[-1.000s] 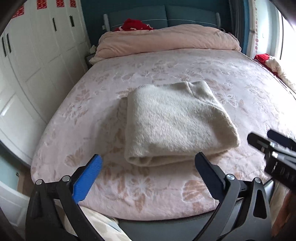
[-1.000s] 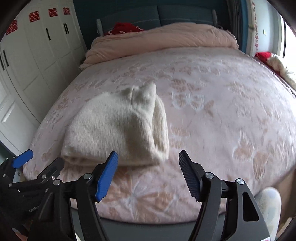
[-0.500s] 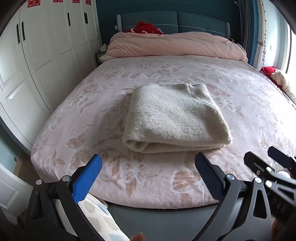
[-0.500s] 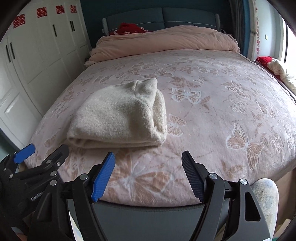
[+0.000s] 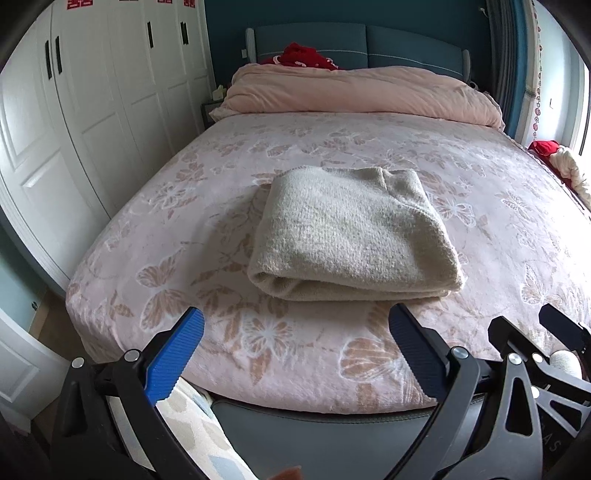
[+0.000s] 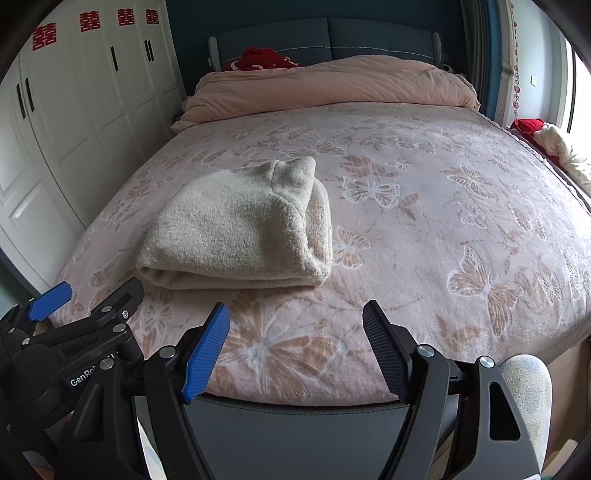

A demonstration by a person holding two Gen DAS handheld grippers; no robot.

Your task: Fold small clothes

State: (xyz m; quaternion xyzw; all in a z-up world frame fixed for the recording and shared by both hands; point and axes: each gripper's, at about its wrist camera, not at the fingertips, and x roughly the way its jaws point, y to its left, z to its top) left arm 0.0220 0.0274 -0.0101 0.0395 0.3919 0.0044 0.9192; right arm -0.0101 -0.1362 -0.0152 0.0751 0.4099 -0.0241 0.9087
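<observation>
We see the cream knitted garment (image 5: 351, 232) lying folded on the bed (image 5: 295, 354), just ahead of the left gripper (image 5: 295, 343) and ahead and to the left of the right gripper (image 6: 295, 339). Both pairs of fingers stand wide with nothing between them, and neither touches the knit. The folded edge faces the fingers, set back a little from the foot edge of the bed, which runs just beneath both sets of fingertips. To the right of the right fingers the pink butterfly blanket (image 6: 461, 221) lies bare out to the bed's right edge; beyond the garment it stays open up to the rolled pink duvet (image 6: 332, 85). A white wardrobe (image 6: 74, 110) closes in the left side, its doors bearing red double-happiness characters (image 6: 88, 21). On the left gripper's body, in the right wrist view, we read "GenRo", with the rest hidden.
</observation>
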